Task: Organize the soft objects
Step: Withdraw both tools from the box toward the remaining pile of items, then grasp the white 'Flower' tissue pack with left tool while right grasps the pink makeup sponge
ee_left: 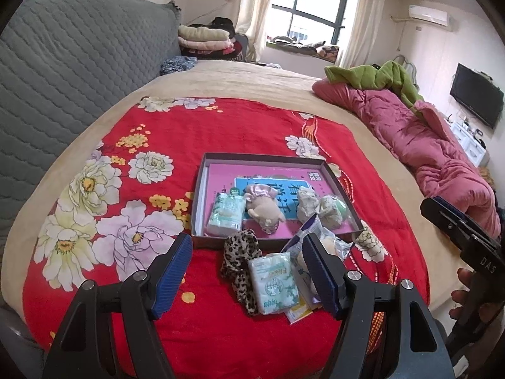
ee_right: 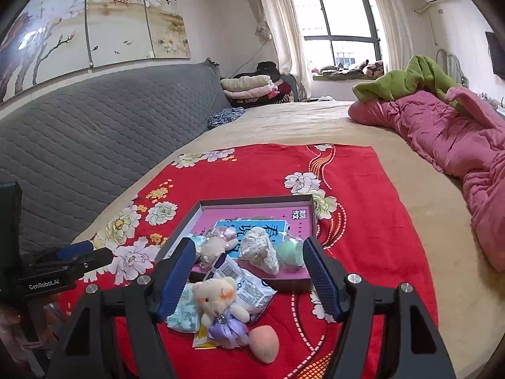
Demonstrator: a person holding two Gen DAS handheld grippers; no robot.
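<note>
With both your left tongs [ee_left: 247, 271] and right tongs [ee_right: 247, 276] wide and empty above the heap just before the box [ee_left: 202, 186] on the bed, you risk pinching the teddy bear [ee_right: 217, 306] together with the wrapper [ee_right: 249, 290] beneath it.

A shallow brown cardboard tray [ee_left: 202, 195] sits on the red floral blanket [ee_left: 151, 145]. In the tray: a green-printed tissue pack [ee_left: 225, 214], a beige plush toy [ee_left: 263, 210]. Before the tray: a leopard-print fabric scrunchie [ee_left: 240, 259], a white teddy bear in purple ribbon [ee_right: 217, 303].
</note>
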